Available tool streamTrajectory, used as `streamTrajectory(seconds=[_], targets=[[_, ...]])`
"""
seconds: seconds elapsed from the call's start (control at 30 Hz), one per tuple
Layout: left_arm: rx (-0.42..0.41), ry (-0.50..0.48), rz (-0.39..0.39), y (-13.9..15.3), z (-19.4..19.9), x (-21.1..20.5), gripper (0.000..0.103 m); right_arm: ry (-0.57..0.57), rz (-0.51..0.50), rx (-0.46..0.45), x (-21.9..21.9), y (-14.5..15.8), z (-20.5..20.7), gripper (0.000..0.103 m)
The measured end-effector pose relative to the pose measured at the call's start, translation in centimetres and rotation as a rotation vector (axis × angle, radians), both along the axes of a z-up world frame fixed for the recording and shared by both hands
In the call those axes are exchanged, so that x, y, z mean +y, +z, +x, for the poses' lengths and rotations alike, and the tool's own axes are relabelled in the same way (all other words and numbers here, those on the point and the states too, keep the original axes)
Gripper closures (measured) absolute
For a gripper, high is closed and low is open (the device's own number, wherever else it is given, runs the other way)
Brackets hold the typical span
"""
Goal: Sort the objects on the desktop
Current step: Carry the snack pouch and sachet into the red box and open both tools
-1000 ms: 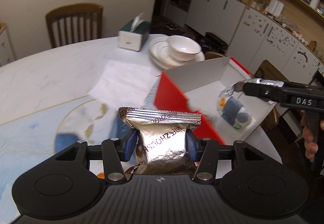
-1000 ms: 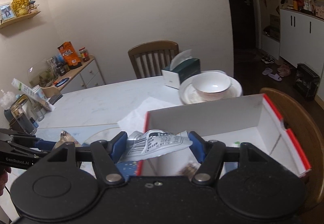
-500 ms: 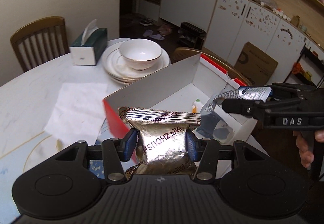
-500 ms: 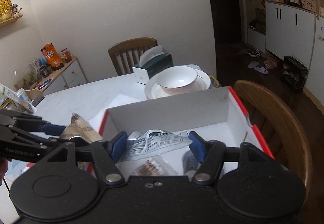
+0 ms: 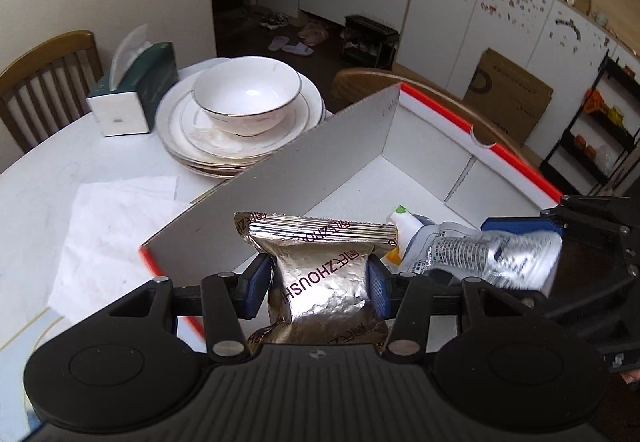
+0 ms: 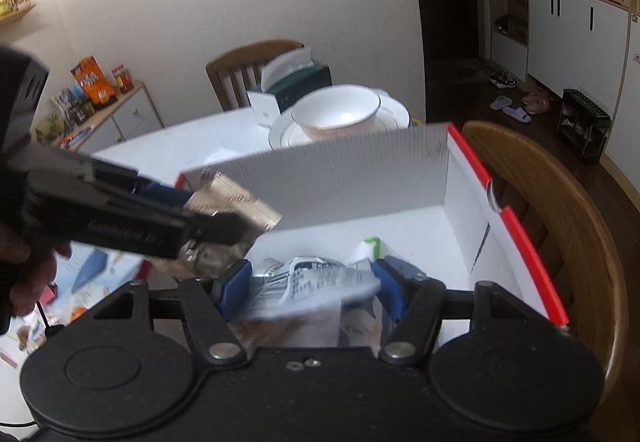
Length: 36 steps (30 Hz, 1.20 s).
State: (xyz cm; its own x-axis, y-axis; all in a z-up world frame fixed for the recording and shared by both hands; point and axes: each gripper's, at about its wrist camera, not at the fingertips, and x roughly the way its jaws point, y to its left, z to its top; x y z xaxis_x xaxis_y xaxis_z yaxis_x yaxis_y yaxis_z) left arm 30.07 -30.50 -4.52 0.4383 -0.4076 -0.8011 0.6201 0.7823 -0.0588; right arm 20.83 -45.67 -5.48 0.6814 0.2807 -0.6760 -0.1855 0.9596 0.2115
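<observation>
Item one: our left gripper [image 5: 320,280], its blue pads pressed against both sides of a gold foil snack packet [image 5: 322,262]. The packet stands upright between the fingers, its crimped top edge above them and the printed lettering upside down to us. It hangs over the near corner of the red-edged cardboard box [image 5: 440,110].

Item two: our right gripper [image 6: 306,290], closed to a wider gap on a silver printed pouch [image 6: 310,282], which lies flat across the span of the pads (this view is blurred, so the print is unreadable). In the left wrist view the same pouch [image 5: 492,256] is seen side-on, pinched at its far end and held over the box interior.

Item three: on the white box floor, a small bottle with a white cap and green tip [image 5: 404,226], lying just beyond the gold packet.

Item four: table furnishings beyond the box wall. A white bowl [image 5: 246,94] sits on a stack of plates [image 5: 188,138]; a green tissue box [image 5: 134,90] stands just beside them; a white paper sheet [image 5: 108,226] lies flat on the table [image 5: 44,170] near the box.
</observation>
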Motion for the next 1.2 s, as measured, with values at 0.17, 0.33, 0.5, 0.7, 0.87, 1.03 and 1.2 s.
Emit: streamTrajectory(seconds=[0.17, 0.33, 0.5, 0.7, 0.87, 1.03, 1.2], targets=[[0.022, -0.021, 0.056, -1.7, 1.1, -1.5, 0.053, 0.015, -0.010, 0.021, 0.3, -0.6, 0.4, 0.038], [0.083, -0.023, 0.099, -3.4, 2.3, -2.1, 0.055, 0.022, -0.031, 0.047, 0.5, -1.5, 0.6, 0.038], [0.097, -0.031, 0.114, -3.7, 3.0, -2.5, 0.055, 0.033, -0.052, 0.070, 0.9, -2.4, 0.8, 0.038], [0.112, -0.042, 0.120, -3.8, 3.0, -2.7, 0.056, 0.057, -0.084, 0.088, 1.4, -3.1, 1.0, 0.038], [0.116, -0.038, 0.108, -3.7, 2.7, -2.2, 0.055, 0.064, -0.093, 0.092, 1.7, -3.1, 1.0, 0.037], [0.114, -0.045, 0.074, -3.2, 2.0, -1.6, 0.047, 0.068, -0.091, 0.091, 1.7, -3.0, 1.0, 0.035], [0.099, -0.047, 0.013, -2.2, 1.1, -0.8, 0.041, 0.060, -0.089, 0.071, 1.6, -2.3, 0.5, 0.028]])
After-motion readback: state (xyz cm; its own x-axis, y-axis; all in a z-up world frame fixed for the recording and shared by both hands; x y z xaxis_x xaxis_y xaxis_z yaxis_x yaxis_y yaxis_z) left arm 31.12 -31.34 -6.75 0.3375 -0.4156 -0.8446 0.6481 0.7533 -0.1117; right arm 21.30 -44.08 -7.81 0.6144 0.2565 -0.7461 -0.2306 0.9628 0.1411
